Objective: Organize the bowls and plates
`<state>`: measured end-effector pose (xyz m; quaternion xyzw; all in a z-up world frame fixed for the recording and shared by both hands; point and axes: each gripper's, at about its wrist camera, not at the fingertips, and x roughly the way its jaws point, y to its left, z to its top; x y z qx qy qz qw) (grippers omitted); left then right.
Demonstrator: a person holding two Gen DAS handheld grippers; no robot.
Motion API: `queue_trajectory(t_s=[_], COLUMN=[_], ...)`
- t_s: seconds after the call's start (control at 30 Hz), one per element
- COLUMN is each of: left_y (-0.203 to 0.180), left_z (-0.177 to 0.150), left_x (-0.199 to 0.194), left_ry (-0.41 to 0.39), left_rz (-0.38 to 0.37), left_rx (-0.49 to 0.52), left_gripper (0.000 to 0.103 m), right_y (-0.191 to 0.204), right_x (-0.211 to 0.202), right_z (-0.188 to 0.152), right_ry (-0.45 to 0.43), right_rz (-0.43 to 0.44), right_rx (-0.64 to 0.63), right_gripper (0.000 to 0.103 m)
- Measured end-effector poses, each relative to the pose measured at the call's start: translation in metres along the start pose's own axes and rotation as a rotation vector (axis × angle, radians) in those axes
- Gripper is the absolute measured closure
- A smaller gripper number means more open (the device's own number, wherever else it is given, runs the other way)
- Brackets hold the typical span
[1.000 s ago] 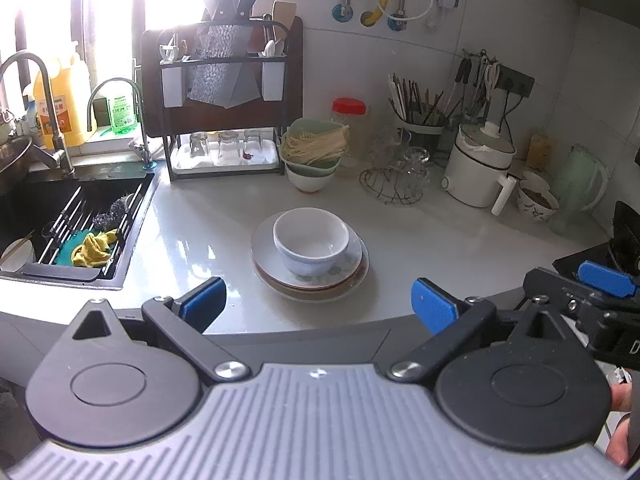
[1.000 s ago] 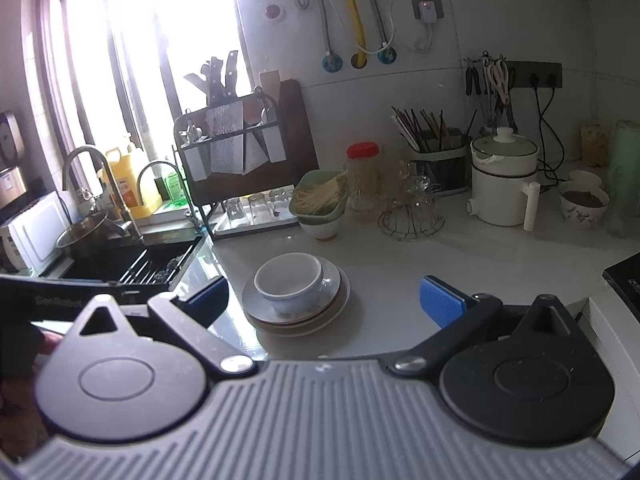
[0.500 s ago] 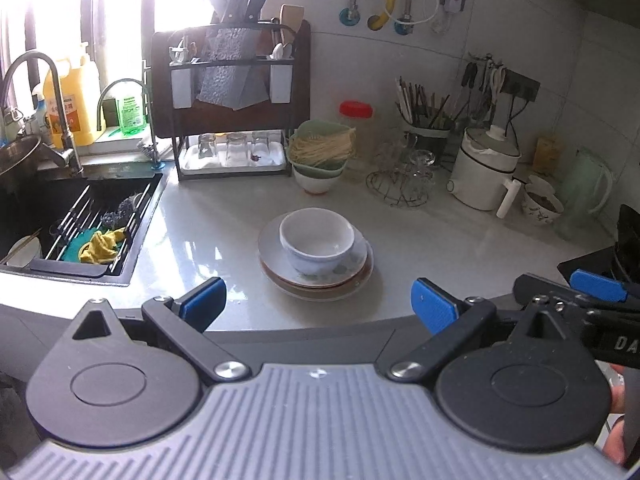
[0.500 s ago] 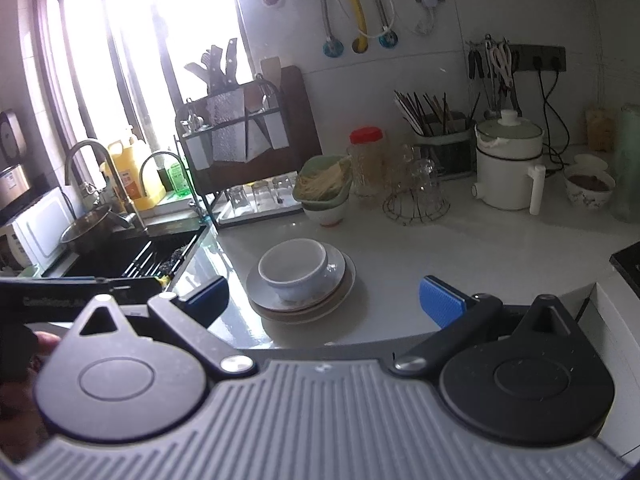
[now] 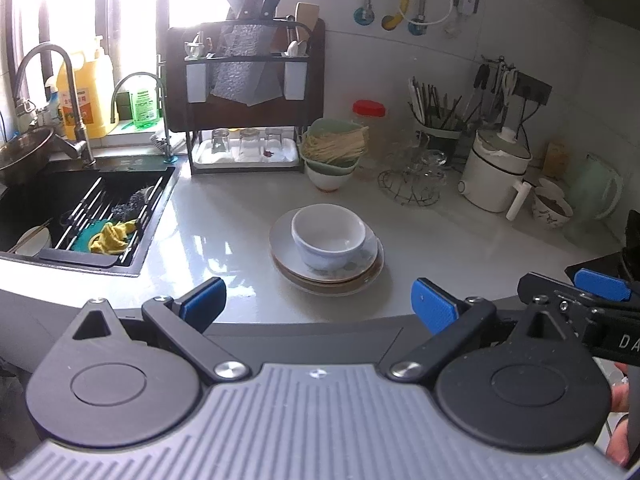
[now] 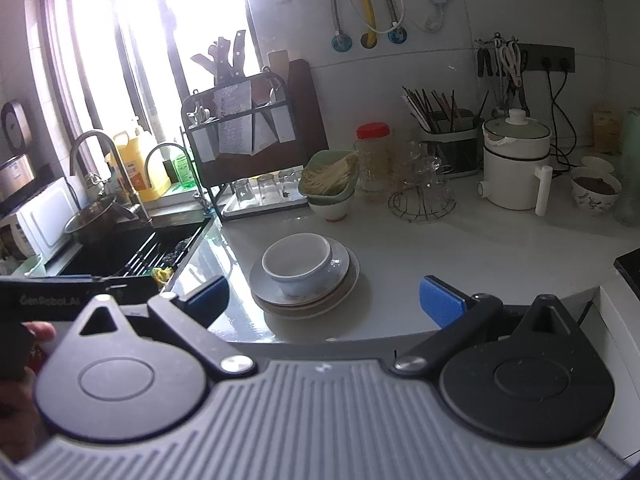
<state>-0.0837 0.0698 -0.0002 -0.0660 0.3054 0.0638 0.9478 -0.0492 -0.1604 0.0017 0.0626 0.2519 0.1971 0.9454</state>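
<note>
Both grippers, left (image 5: 318, 300) and right (image 6: 324, 298), have jaws spread wide and hold nothing; the bowl (image 5: 328, 236) sits on stacked plates (image 5: 348, 276) just ahead, between each pair of jaws

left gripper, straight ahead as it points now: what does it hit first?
Probably the bowl on the plate stack. It sits centred between the open fingers of the left gripper, with only bare counter before it. Depth is unclear; a low path might catch the plates' rim first.
</note>
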Motion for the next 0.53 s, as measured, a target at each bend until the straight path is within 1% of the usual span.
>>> queue_trajectory(t_s=[0.37, 0.53], left_y=[0.0007, 0.0010], left_z=[-0.0018, -0.0029], left_x=[-0.0039, -0.0034], left_ry=[-0.003, 0.003], left_rz=[0.026, 0.008], left_rx=[-0.003, -0.005], left_gripper=[0.002, 0.002], right_y=[-0.0032, -0.0034], right_x=[0.0041, 0.0051], right_z=[0.0017, 0.0011], right_ry=[0.019, 0.022], right_rz=[0.010, 0.002], right_rx=[-0.011, -0.012], right_gripper=[0.000, 0.000])
